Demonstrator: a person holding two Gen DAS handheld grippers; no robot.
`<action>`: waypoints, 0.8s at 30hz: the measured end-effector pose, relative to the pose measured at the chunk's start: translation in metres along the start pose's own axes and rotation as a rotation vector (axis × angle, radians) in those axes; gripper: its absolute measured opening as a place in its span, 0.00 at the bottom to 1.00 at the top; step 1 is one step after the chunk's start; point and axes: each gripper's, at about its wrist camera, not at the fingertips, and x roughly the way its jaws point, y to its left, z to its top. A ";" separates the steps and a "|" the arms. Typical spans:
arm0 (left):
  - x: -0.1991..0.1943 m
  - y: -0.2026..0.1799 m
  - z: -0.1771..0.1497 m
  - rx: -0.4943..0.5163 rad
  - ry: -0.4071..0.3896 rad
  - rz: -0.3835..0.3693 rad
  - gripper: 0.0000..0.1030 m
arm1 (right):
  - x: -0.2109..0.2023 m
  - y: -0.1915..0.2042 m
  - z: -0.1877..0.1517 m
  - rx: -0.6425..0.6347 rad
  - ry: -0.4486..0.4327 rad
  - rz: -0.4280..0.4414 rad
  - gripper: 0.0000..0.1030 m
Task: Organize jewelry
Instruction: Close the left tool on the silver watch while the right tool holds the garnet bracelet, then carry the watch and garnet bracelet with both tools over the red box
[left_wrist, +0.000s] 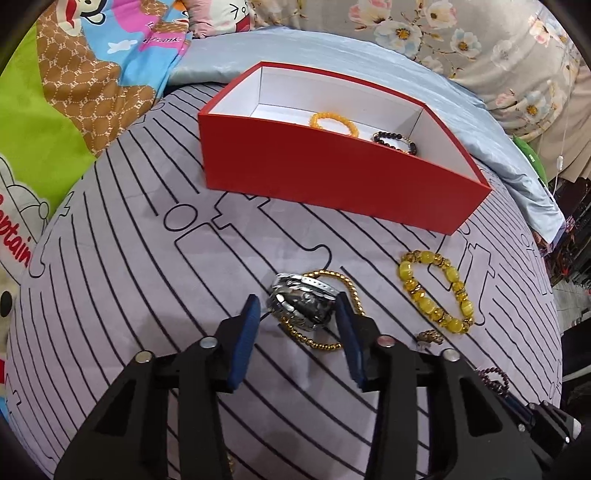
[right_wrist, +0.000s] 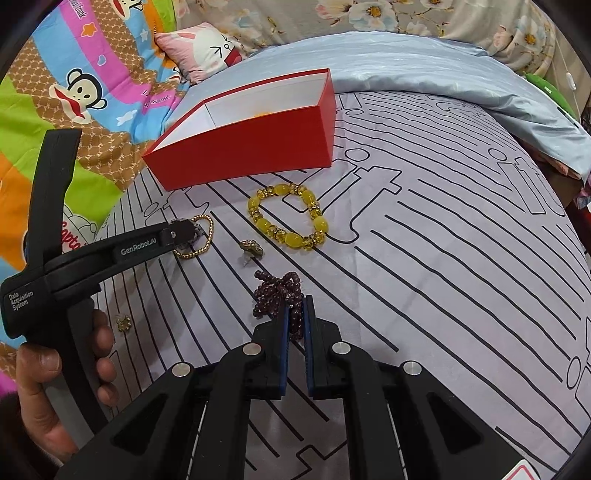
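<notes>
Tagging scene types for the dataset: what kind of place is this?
Most likely a bedroom, working on a bed: a grey line-patterned bedsheet as the surface, a pink cartoon rabbit pillow behind, and a colourful cartoon monkey blanket alongside.

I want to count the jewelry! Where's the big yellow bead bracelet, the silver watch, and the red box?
yellow bead bracelet (right_wrist: 287, 218): right wrist view, on a large bead on its lower left side.
silver watch (left_wrist: 301, 300): left wrist view, on its metal face.
red box (left_wrist: 332, 177): left wrist view, on its near outer wall.
</notes>
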 end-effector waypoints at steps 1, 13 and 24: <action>0.000 -0.001 0.000 0.000 -0.003 -0.004 0.34 | 0.000 0.001 0.000 -0.002 0.000 0.000 0.07; -0.016 0.001 0.001 -0.011 -0.034 -0.047 0.31 | 0.000 0.009 0.005 -0.015 -0.008 0.011 0.07; -0.043 -0.005 -0.003 0.025 -0.052 -0.049 0.31 | -0.009 0.027 0.026 -0.040 -0.058 0.024 0.07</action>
